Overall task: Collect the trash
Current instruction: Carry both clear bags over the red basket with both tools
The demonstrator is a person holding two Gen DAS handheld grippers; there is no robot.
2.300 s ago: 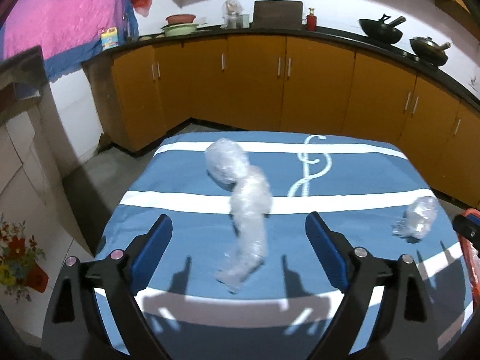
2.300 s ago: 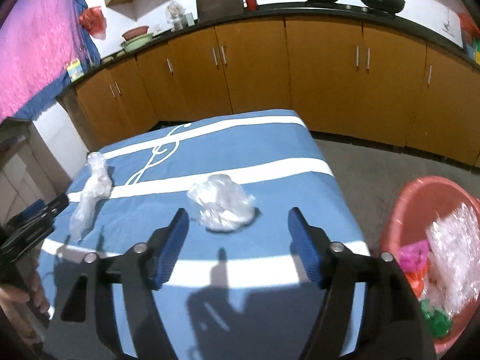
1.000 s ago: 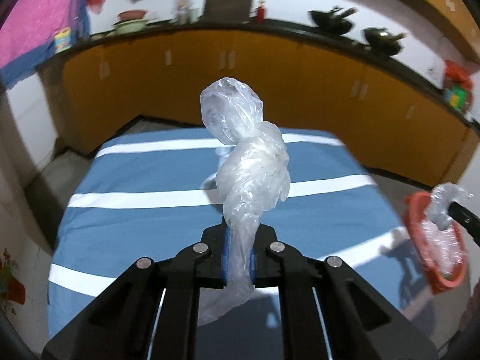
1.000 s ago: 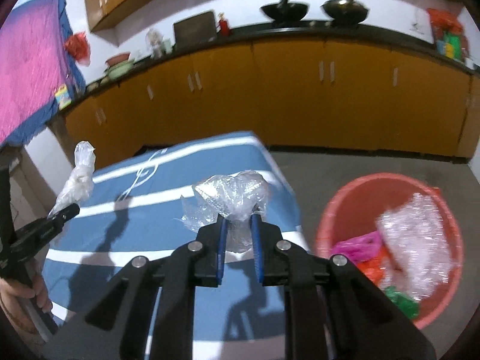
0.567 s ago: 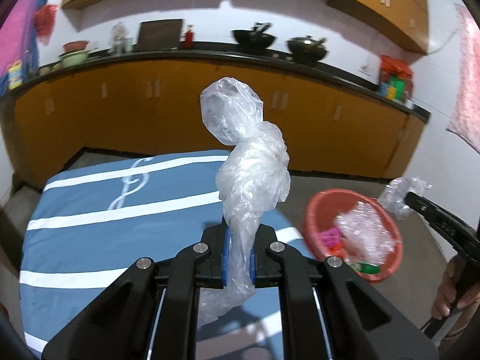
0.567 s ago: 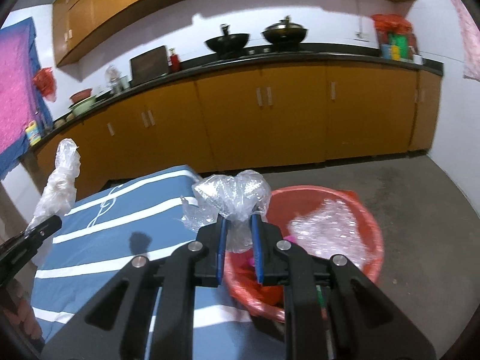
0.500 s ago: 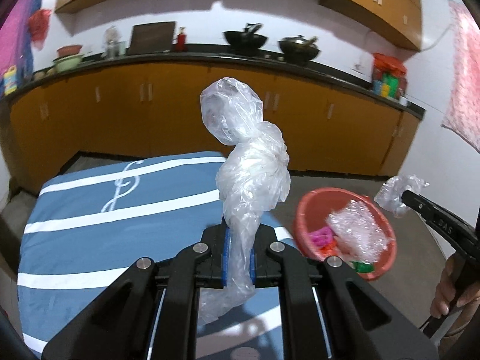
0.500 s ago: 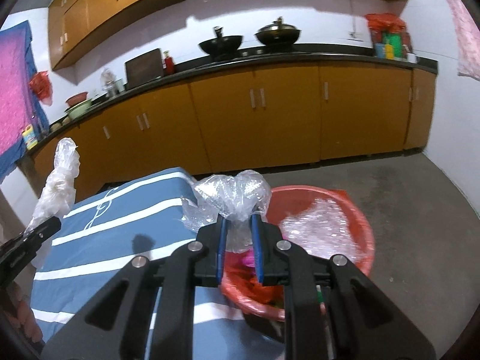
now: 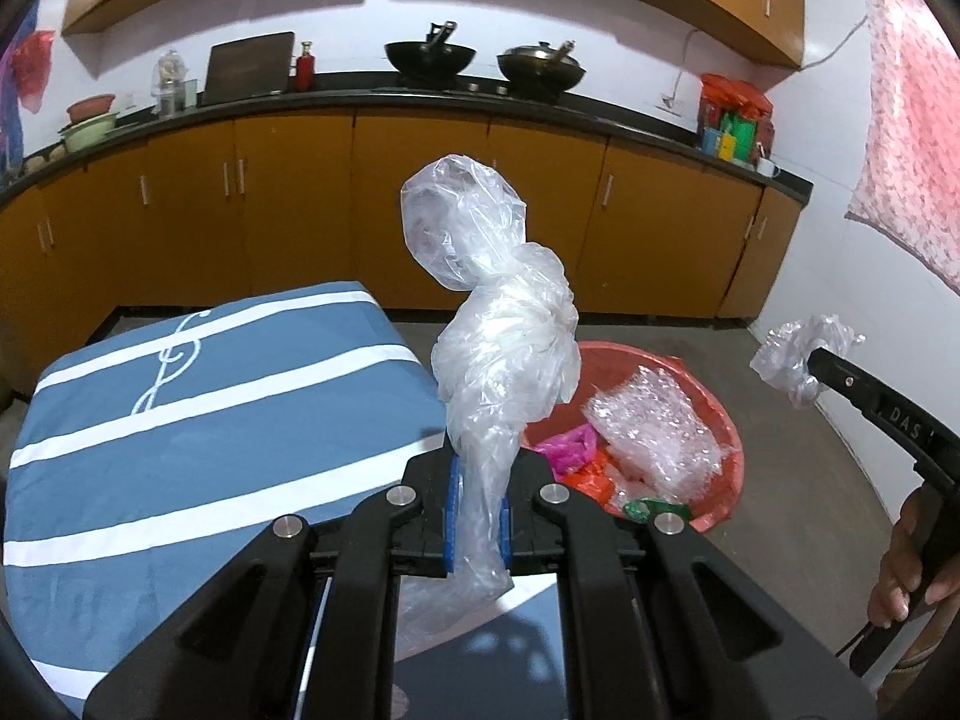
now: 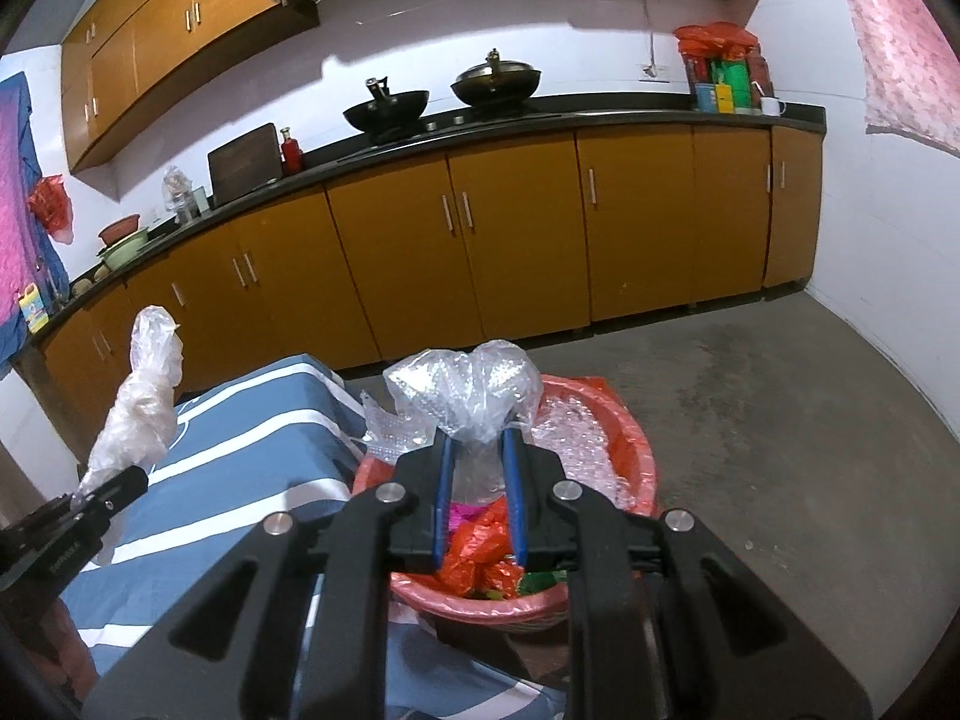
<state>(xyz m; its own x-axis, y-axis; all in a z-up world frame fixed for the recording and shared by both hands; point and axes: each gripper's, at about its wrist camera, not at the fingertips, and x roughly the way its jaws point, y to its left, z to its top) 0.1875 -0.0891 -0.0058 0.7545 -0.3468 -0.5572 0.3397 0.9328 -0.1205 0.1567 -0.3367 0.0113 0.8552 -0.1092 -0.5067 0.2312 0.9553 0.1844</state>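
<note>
My left gripper [image 9: 477, 468] is shut on a long twisted clear plastic bag [image 9: 492, 324] that stands up between its fingers, held above the table's right edge. The same bag also shows in the right wrist view [image 10: 141, 408]. My right gripper [image 10: 477, 450] is shut on a crumpled clear plastic wad [image 10: 462, 390] and holds it over the red basin [image 10: 636, 450]. The basin [image 9: 726, 450] stands on the floor right of the table and holds bubble wrap [image 9: 654, 426] and pink and red scraps. The right gripper with its wad [image 9: 801, 360] shows right of the basin in the left wrist view.
A table with a blue, white-striped cloth [image 9: 198, 414] lies to the left. Orange kitchen cabinets [image 9: 480, 210] with a black counter and two woks run along the back wall. Grey floor [image 10: 780, 420] surrounds the basin.
Both grippers closed on their plastic pieces, lifted them off the table and swung right toward the red basin. The right gripper now hangs over the basin.
</note>
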